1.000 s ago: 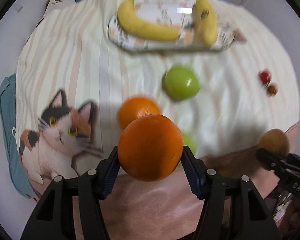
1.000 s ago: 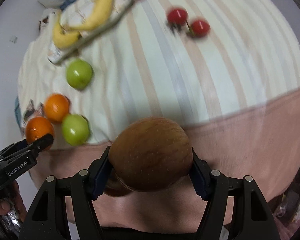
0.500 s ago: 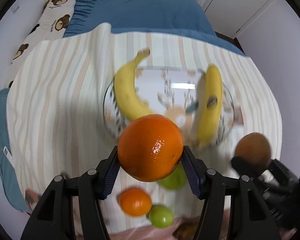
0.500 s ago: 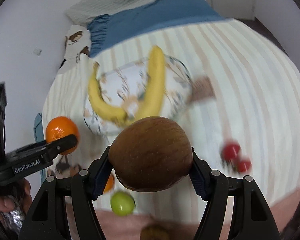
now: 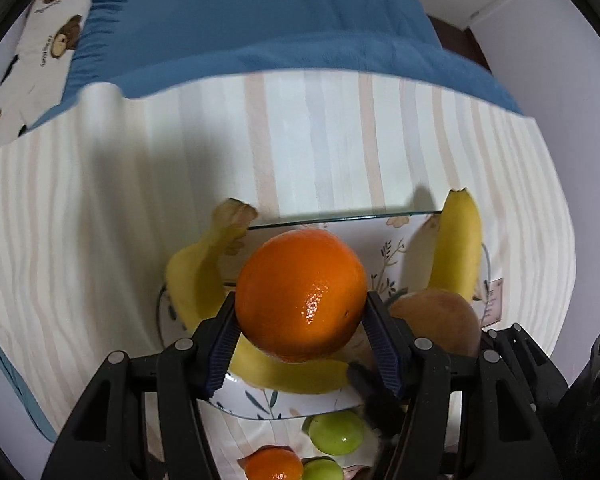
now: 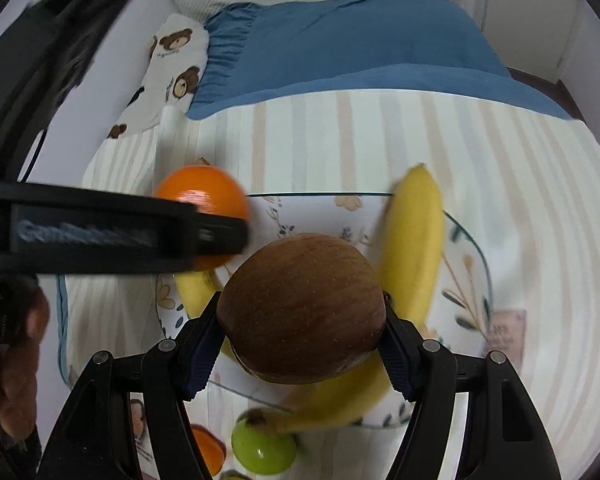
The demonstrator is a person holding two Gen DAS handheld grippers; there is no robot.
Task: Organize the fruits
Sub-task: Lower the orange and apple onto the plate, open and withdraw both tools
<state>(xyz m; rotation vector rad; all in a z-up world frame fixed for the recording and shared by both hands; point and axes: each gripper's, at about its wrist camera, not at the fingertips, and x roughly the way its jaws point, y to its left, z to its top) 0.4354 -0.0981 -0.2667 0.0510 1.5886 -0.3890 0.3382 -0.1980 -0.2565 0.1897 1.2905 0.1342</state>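
Note:
My left gripper is shut on an orange and holds it above the glass plate. My right gripper is shut on a brown pear, also above the plate; the pear shows in the left wrist view. Two bananas lie on the plate, one on the left and one on the right. The left gripper's finger and its orange cross the right wrist view at left.
A second orange and two green apples lie on the striped cloth in front of the plate. A blue blanket and a bear-print pillow lie beyond.
Both grippers have moved forward over the cloth with their fruit and now hover above the plate with the bananas. The loose fruits have dropped to the bottom of both views.

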